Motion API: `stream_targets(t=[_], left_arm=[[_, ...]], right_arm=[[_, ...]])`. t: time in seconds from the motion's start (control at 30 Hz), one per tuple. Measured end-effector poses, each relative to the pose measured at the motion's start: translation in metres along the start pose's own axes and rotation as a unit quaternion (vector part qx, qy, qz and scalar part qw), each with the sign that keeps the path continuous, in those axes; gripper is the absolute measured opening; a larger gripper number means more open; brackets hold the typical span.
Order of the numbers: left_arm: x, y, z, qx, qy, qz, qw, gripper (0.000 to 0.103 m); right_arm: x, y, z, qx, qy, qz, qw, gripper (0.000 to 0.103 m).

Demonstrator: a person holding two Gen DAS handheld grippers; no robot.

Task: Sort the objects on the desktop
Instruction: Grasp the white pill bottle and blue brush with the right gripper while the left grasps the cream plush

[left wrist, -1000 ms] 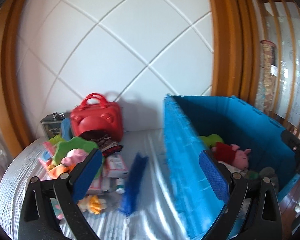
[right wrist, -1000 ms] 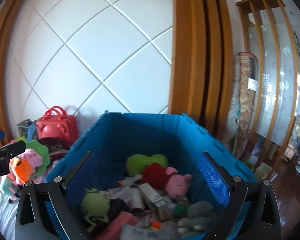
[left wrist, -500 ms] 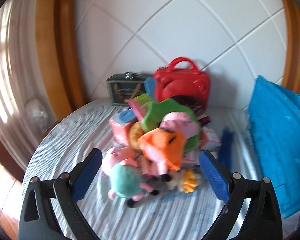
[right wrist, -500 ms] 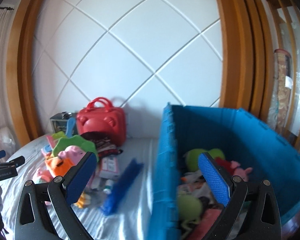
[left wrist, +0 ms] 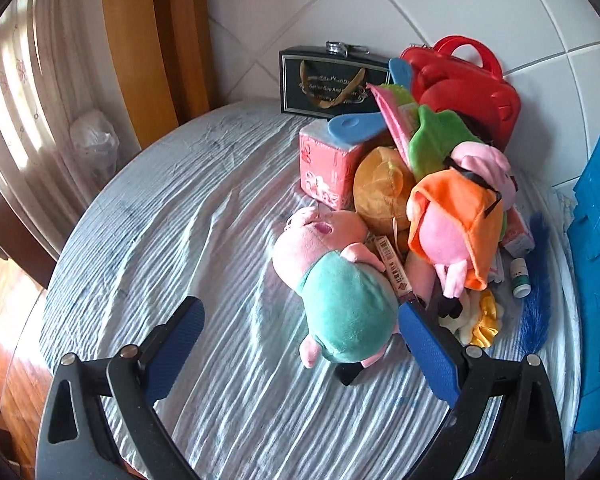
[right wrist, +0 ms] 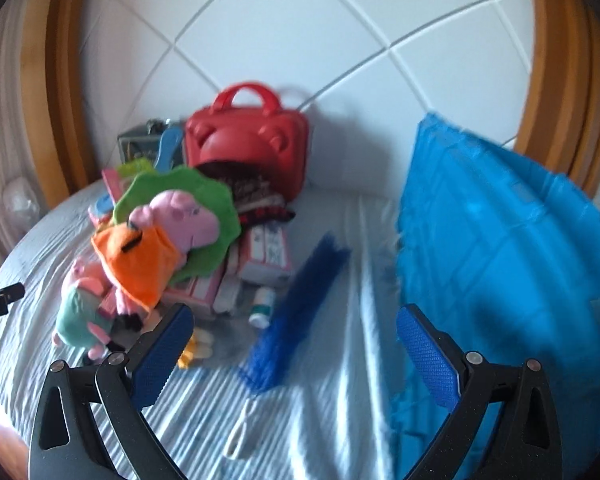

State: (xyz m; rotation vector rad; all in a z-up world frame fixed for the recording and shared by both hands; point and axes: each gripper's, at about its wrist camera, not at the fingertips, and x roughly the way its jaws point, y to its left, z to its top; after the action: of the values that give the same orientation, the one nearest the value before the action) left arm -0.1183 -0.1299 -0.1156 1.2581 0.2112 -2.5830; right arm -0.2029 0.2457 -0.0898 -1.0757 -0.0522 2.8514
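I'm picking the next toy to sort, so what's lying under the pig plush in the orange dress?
The pig plush in the orange dress lies on a green plush, pink boxes and a brown plush. Anything deeper is covered.

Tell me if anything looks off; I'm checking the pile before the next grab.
Nothing looks damaged or spilled. The pile is just a jumble: the orange-dressed pig plush sprawls atop the other toys, and the small white bottle lies tipped beside the blue brush.

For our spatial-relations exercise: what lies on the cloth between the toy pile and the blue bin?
In the right wrist view, a blue brush lies between the toy pile and the blue bin, with a small white bottle beside it.
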Motion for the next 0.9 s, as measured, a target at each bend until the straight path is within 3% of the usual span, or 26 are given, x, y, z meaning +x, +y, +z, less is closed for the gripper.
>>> stream_targets(t=[0.23,0.3,0.43,0.5,0.53,0.57,0.73,0.83,0.9], left_arm=[[0.043,-0.006,0.003,-0.025,0.055,-0.019,0.9980,0.099],[0.050,-0.016,0.004,-0.017,0.063,-0.015,0.9978,0.099],[0.052,-0.056,0.003,0.027,0.059,-0.041,0.9970,0.099],[0.056,-0.081,-0.002,0.044,0.061,-0.065,0.9950,0.096],[0.059,-0.096,-0.006,0.055,0.066,-0.078,0.9932,0.093],[0.063,-0.110,-0.011,0.069,0.073,-0.090,0.9908,0.088],[0.089,-0.172,-0.033,0.124,0.103,-0.132,0.9781,0.087],[0.106,-0.197,-0.034,0.132,0.101,-0.131,0.9773,0.087],[0.120,-0.206,-0.032,0.141,0.106,-0.117,0.9773,0.087]], right_arm=[[0.085,0.028,-0.007,-0.026,0.086,0.059,0.994,0.103],[0.106,0.036,-0.013,-0.036,0.113,0.075,0.990,0.103],[0.135,0.032,-0.021,-0.030,0.137,0.061,0.988,0.102],[0.142,0.025,-0.021,-0.024,0.139,0.050,0.989,0.084],[0.145,0.019,-0.021,-0.018,0.140,0.046,0.989,0.068],[0.148,0.015,-0.021,-0.014,0.142,0.045,0.989,0.062],[0.158,-0.001,-0.026,0.007,0.150,0.047,0.988,0.062],[0.166,-0.006,-0.027,0.013,0.156,0.048,0.986,0.064],[0.172,-0.008,-0.027,0.016,0.161,0.050,0.986,0.070]])
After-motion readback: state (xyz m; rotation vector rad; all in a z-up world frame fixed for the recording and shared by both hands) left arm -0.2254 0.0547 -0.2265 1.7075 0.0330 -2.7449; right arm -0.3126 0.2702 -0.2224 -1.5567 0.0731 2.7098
